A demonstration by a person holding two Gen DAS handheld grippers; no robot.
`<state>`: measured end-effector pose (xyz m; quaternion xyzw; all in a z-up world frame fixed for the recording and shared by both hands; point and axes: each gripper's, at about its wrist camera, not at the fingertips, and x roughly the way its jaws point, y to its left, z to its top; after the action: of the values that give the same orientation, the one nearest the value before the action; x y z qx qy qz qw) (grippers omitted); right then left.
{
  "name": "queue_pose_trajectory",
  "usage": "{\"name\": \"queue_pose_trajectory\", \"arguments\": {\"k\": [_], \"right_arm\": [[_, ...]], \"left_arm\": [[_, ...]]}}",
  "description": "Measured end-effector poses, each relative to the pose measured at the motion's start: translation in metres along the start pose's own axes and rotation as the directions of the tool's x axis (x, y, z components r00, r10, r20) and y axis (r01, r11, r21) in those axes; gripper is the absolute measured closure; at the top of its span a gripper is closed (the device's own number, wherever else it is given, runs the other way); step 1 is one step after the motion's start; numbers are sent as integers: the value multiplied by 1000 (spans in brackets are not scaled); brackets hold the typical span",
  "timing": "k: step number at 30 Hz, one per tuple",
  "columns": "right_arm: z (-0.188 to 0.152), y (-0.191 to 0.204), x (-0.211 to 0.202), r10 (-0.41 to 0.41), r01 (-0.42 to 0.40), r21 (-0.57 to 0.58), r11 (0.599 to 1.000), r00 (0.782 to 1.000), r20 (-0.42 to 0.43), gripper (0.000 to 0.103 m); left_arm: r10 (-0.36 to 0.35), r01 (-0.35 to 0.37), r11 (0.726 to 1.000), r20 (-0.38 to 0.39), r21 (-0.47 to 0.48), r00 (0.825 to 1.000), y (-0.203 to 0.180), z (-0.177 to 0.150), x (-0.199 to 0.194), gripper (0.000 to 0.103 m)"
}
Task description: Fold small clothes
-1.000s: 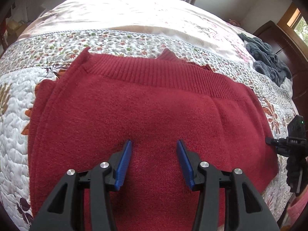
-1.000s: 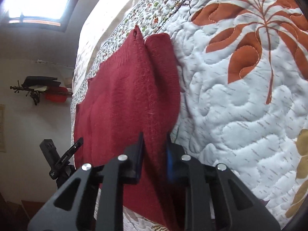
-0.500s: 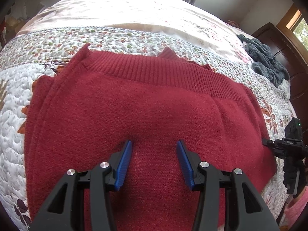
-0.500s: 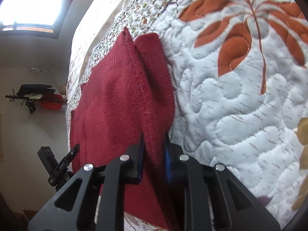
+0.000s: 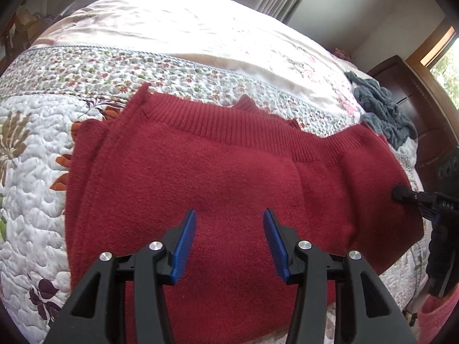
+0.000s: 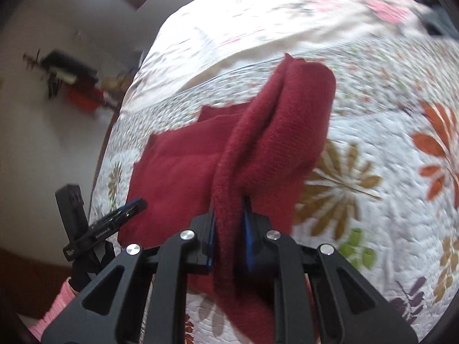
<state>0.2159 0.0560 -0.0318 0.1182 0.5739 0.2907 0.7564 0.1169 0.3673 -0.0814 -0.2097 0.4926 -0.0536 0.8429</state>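
pinching a lifted edge of the red sweater (image 6: 275, 132), the right gripper (image 6: 229, 229) is clamped on the knit, which rises in a bunched fold above the quilt (image 6: 387, 200). left gripper (image 5: 229, 235) hovers over the sweater's middle, blue pads (image 5: 183, 243) spread apart, gripping nothing. rest of the sweater lies flat on the floral quilt, ribbed hem toward the far side. grey blanket (image 5: 381, 109) sits at the far right of the bed. right view is motion-blurred.
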Motion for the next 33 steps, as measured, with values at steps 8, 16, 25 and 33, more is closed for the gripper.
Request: {"name": "queue_pose_trajectory", "arguments": {"k": [8, 16, 25, 33], "right_arm": [[-3, 49, 65, -50, 42, -84, 996, 994, -94, 89], [-14, 53, 103, -76, 63, -86, 994, 985, -153, 80], [-4, 49, 63, 89, -90, 5, 996, 987, -131, 57], [-4, -2, 26, -96, 97, 9, 995, 992, -87, 58]], "left_arm": [[-21, 21, 999, 10, -36, 1000, 10, 4, -5, 54], [-68, 68, 994, 0, -82, 998, 18, 8, -1, 54], [-210, 202, 968, -36, -147, 977, 0, 14, 18, 54], [-278, 258, 949, -95, -181, 956, -26, 13, 56, 53]]}}
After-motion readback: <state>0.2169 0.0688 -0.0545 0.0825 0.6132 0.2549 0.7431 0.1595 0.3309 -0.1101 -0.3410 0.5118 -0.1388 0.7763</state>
